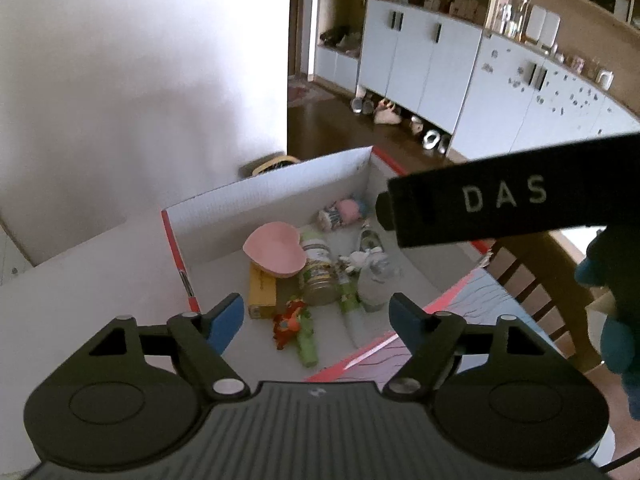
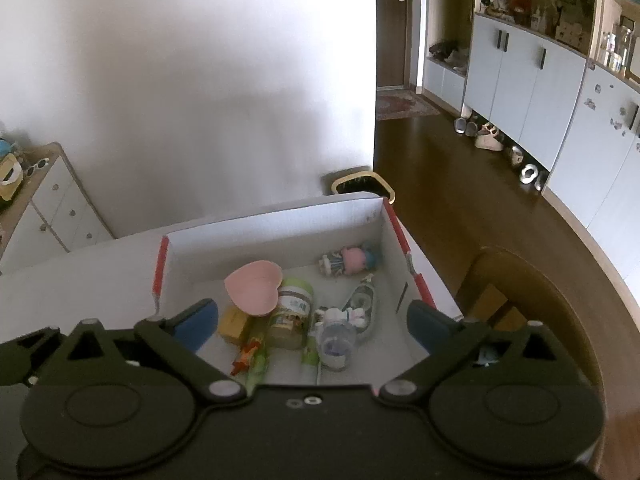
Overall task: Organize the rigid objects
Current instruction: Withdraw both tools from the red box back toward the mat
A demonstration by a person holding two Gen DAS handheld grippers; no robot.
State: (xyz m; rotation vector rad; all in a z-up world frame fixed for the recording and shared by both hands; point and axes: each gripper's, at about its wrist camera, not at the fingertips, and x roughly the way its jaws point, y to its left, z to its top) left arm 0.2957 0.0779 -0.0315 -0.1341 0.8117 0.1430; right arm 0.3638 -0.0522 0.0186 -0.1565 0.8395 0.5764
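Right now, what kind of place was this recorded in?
Most likely a lived-in home, near the entry hall. Shoes lie along the floor under tall pale-blue cupboards, a front door shows down the passage, and a cardboard box of toys sits on a table.

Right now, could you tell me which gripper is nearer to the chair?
Right. The right gripper hovers over the box's side by the chair; the left gripper hangs beside it, farther from the chair.

White cardboard box with red edges. Inside, toward its left wall: a pink heart-shaped dish, a yellow carton under it, and a pale green-labelled jar. Doll at the far right corner has pink and blue on it.
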